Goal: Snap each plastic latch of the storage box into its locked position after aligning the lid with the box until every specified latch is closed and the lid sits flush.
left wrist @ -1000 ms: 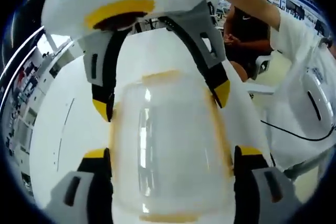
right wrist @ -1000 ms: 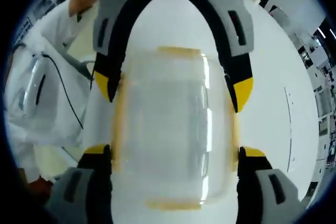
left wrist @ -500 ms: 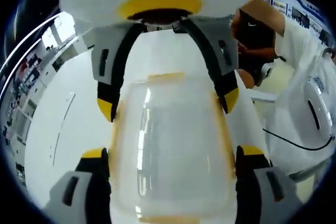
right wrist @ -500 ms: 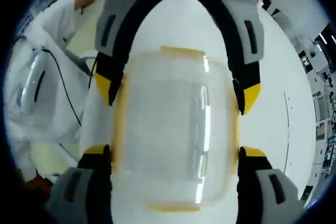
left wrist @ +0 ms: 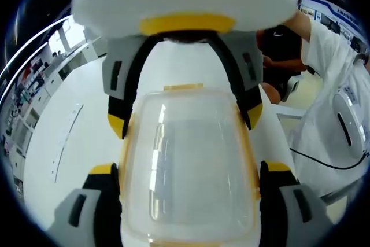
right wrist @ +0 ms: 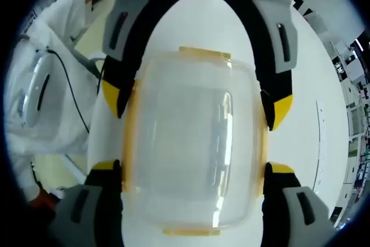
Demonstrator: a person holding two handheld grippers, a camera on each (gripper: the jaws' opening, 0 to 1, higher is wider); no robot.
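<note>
- A clear plastic storage box (left wrist: 188,166) with a translucent lid (left wrist: 191,160) sits on a white table (left wrist: 63,143), seen from opposite ends in the two gripper views.
- In the left gripper view, the left gripper (left wrist: 188,172) spreads its yellow-tipped jaws wide, one on each long side of the box; whether the tips touch the box cannot be told.
- The right gripper (left wrist: 182,117) faces it from the far end, its jaws likewise parted and straddling the box's far half.
- In the right gripper view the arrangement mirrors itself: the right gripper (right wrist: 191,172) stands open around the near half of the box (right wrist: 193,143), the left gripper (right wrist: 193,108) around the far half.
- Yellow latches run along the lid's edges: one at the far short end (left wrist: 183,87) and one at the near short end (right wrist: 191,232), with yellow strips down both long sides (right wrist: 129,137).
- The lid (right wrist: 193,143) appears to sit level on the box.
- A person in white clothing (left wrist: 332,108) stands just beside the table, a black cable (right wrist: 72,93) trailing across the garment.
</note>
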